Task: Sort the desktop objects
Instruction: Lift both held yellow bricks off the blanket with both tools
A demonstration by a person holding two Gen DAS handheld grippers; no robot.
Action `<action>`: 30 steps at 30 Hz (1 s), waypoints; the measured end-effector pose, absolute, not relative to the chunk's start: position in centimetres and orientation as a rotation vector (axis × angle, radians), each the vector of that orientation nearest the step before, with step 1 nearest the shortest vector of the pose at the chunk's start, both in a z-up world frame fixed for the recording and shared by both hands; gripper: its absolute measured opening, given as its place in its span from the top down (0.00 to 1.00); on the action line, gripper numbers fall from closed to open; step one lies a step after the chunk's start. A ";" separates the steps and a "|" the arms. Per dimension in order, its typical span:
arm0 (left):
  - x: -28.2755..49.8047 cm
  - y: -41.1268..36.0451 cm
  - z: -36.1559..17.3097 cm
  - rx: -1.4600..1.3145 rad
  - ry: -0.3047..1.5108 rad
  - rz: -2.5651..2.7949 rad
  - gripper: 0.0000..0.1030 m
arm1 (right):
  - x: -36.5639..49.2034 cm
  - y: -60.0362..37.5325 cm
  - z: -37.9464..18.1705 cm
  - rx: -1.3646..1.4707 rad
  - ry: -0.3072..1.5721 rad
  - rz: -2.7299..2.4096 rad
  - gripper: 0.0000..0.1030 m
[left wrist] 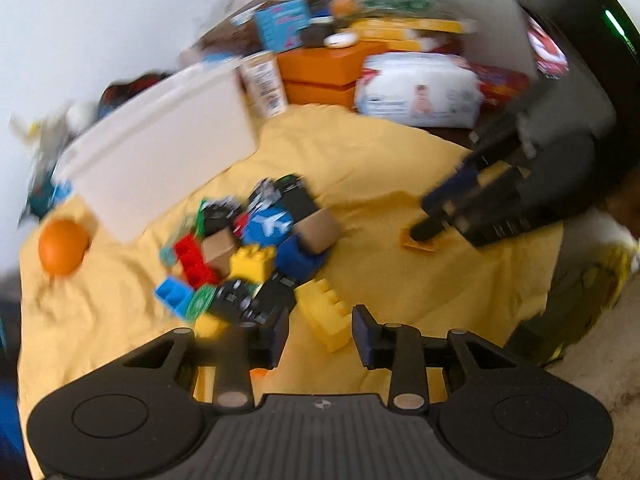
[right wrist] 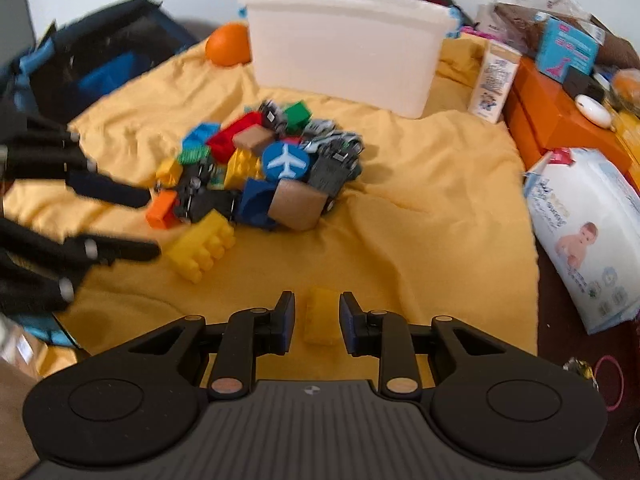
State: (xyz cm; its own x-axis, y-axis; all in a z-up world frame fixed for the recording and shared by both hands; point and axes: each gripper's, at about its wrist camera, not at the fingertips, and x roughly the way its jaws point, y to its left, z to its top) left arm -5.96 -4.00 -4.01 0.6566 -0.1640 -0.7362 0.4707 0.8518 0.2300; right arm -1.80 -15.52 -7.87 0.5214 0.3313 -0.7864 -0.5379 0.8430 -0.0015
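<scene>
A pile of toy bricks and blocks [left wrist: 256,248] [right wrist: 260,168] lies on the yellow cloth [left wrist: 380,168] [right wrist: 420,216] in front of a white bin [left wrist: 160,160] [right wrist: 344,48]. A big yellow brick [left wrist: 326,320] [right wrist: 200,248] rests at the pile's near edge. My left gripper [left wrist: 320,336] [right wrist: 136,222] is open and empty, just over that brick. My right gripper [right wrist: 318,320] [left wrist: 428,216] points down at the cloth and straddles a small flat yellow piece [right wrist: 320,316] [left wrist: 418,244]. Narrow gaps show between its pads and the piece.
An orange ball [left wrist: 62,246] [right wrist: 228,44] sits beside the bin. Orange boxes [left wrist: 328,68] [right wrist: 560,120], a wipes pack [left wrist: 416,88] [right wrist: 588,232] and a tall carton [right wrist: 494,80] crowd the cloth's far side. A blue-black bag [right wrist: 100,52] lies beyond the left gripper.
</scene>
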 end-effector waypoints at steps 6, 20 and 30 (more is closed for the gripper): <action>-4.4 -5.5 -5.2 0.387 0.827 -0.352 0.63 | -0.2 -17.7 -8.0 -0.116 0.917 0.463 0.74; -3.2 -3.4 -7.6 0.290 0.925 -0.295 0.65 | 0.1 -17.8 -9.4 0.026 0.981 0.481 0.74; -2.9 -2.7 -7.6 0.242 0.931 -0.297 0.68 | 0.5 -17.5 -10.4 0.047 1.030 0.484 0.73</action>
State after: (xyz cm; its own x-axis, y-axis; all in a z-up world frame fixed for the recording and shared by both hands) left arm -2.89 -2.68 -7.61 0.5612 -0.1458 -0.8147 0.3526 0.9327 0.0760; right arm 0.51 -17.53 -10.38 0.4195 0.4076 -0.8111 -0.3643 0.8940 0.2609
